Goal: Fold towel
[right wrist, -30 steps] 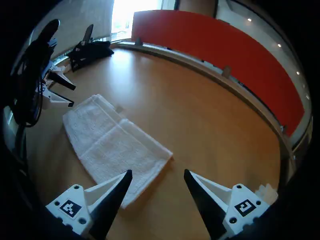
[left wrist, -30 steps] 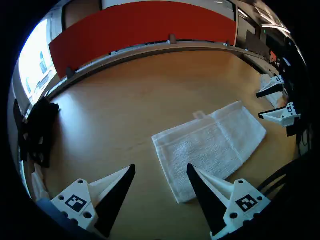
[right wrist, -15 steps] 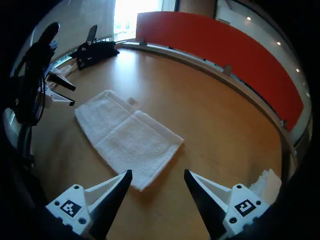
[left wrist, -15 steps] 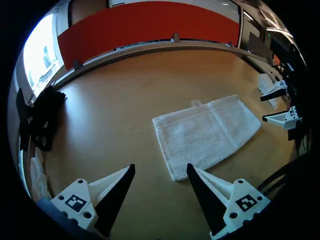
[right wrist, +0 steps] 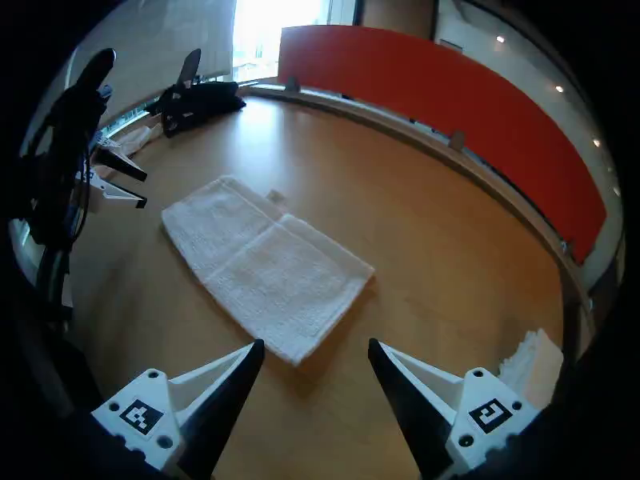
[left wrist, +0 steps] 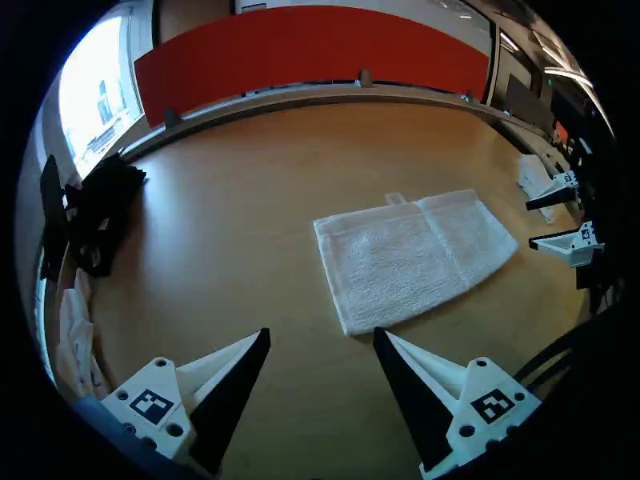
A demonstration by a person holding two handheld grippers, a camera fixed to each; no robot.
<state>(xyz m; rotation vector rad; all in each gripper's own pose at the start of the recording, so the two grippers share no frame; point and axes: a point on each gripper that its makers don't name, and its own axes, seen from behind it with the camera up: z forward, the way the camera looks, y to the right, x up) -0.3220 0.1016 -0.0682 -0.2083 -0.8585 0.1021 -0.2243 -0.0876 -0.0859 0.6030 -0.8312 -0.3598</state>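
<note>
A white towel [left wrist: 412, 258] lies folded flat on the wooden table [left wrist: 264, 200], a small tag at its far edge. My left gripper [left wrist: 320, 336] hovers open just short of the towel's near corner, nothing between its fingers. At the right edge of the left gripper view the right gripper [left wrist: 556, 220] stands open beside the towel's other end. In the right gripper view the same towel [right wrist: 264, 264] lies ahead of my open right gripper [right wrist: 314, 346], and the left gripper [right wrist: 120, 180] shows open at the far left, held by a dark-sleeved arm.
A red partition [left wrist: 320, 44] runs along the table's far edge. A black bag [left wrist: 96, 208] sits at the left. White cloths lie at the table's edges [left wrist: 74, 344] [right wrist: 532, 360]. A dark cable [right wrist: 56, 184] hangs by the left gripper.
Both grippers have drawn back from the towel, so it lies farther ahead in both views. The towel itself stays flat on the table. Both grippers stay open.
</note>
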